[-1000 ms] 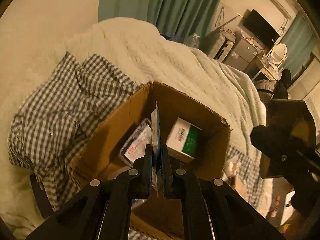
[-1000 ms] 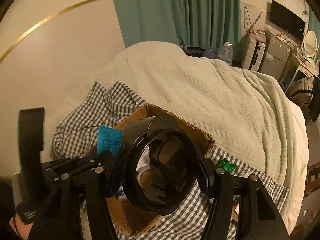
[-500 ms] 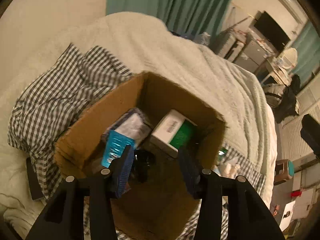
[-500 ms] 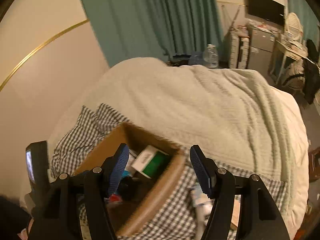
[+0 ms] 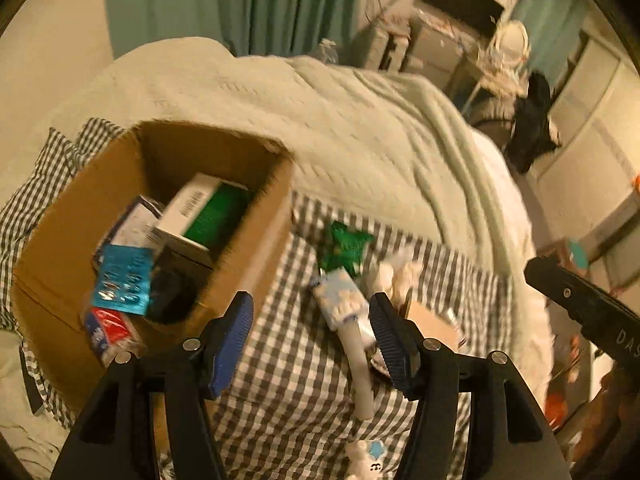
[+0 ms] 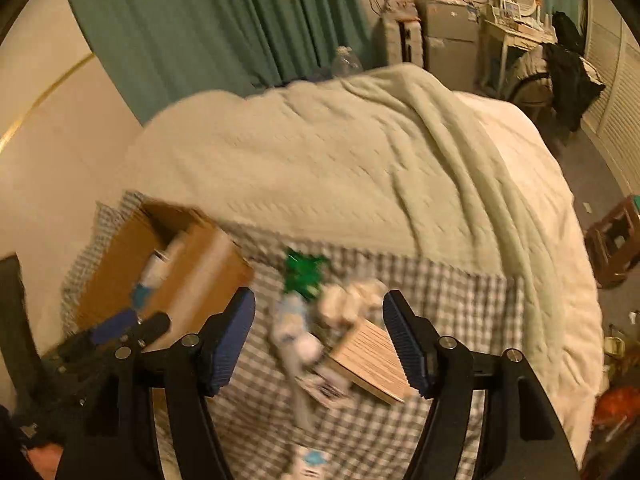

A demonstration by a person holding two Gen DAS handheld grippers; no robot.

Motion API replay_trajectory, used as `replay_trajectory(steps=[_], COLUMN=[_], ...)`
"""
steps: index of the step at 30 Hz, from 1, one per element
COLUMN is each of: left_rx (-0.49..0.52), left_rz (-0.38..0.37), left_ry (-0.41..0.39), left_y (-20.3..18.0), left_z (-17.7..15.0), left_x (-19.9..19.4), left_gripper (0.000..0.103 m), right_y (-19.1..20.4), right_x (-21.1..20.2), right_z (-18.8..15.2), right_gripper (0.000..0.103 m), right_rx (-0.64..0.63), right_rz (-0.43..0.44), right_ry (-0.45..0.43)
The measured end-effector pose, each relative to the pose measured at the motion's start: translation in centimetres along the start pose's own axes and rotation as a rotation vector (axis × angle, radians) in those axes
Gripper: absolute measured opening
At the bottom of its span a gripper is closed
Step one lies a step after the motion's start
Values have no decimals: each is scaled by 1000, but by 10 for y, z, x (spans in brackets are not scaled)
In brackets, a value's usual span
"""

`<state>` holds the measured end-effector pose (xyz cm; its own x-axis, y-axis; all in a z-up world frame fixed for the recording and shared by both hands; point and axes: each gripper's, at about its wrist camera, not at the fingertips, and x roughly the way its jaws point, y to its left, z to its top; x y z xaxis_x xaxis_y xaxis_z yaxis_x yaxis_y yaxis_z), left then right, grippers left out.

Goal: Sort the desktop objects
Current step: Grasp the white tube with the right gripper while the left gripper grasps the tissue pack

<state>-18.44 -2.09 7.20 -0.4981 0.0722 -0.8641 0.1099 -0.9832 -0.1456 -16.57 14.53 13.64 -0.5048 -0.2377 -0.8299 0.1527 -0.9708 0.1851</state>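
Ahead of the left gripper (image 5: 311, 326), whose empty jaws are opening, a white tube (image 5: 357, 364) lies on the checked cloth (image 5: 288, 384), just beside the right-hand pad. One cardboard box (image 5: 256, 256) sits to the left; only this view shows its contents: one green-and-white carton (image 5: 200, 220), one blue blister pack (image 5: 124, 280), one red-and-white packet (image 5: 108, 330).

From the right wrist, the right gripper (image 6: 319, 326) is likewise opening and empty above the blurred tube (image 6: 296, 344). One wooden block (image 6: 370, 360) and one green wrapper (image 6: 304, 272) lie near.
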Motion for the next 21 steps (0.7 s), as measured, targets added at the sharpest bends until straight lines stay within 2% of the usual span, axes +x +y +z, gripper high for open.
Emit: replay_trajectory(steps=[5, 12, 21], left_rx=[-31, -73, -13], left_rz=[15, 29, -1], left_ry=[77, 127, 184], left_y=[-8, -11, -37], left_z=[-14, -17, -16], left_x=[34, 72, 122], left_gripper=[63, 63, 63], right_y=[-42, -80, -125], right_x=[22, 53, 101], right_z=[-26, -53, -82], right_gripper=[66, 66, 66], right_rx=[30, 2, -62], right_rz=[-40, -62, -88], right_ry=[50, 105, 212])
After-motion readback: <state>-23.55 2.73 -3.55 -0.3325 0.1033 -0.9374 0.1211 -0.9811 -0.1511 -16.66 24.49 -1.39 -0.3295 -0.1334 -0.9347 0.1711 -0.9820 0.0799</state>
